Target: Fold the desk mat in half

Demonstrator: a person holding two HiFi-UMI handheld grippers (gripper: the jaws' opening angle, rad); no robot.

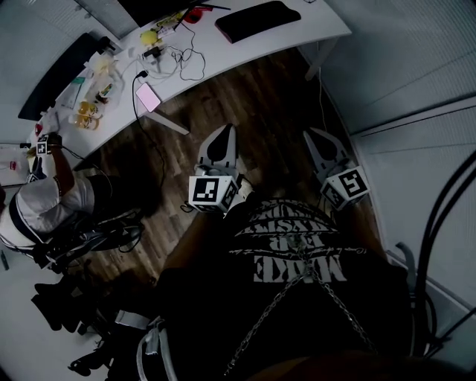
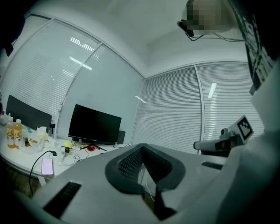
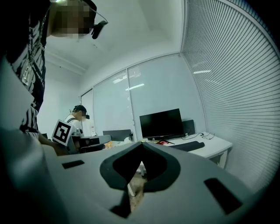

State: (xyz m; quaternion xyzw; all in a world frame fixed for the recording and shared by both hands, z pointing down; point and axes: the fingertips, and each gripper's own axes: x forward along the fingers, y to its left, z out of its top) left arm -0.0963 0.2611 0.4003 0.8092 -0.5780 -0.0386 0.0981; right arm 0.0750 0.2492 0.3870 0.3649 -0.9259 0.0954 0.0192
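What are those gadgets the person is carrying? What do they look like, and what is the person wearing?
The left gripper and right gripper are pale grey, wedge-shaped two-jaw tools with dark pads inside. Each carries a white cube printed with black square markers. The person wears a black shirt with white lettering and a metal chain.

The head view's top edge is cutting off the black monitor (image 1: pixel 149 7) at the back of the white desk (image 1: pixel 223 56). The little things (image 1: pixel 160 41) lying on the desk's left half are looking too small to tell. Left of the desk, the picture's edge is cutting off a seated person (image 1: pixel 44 201). In front of the desk, a dark shirt (image 1: pixel 290 283) is hiding the hands holding the left gripper (image 1: pixel 222 134) and right gripper (image 1: pixel 316 138).
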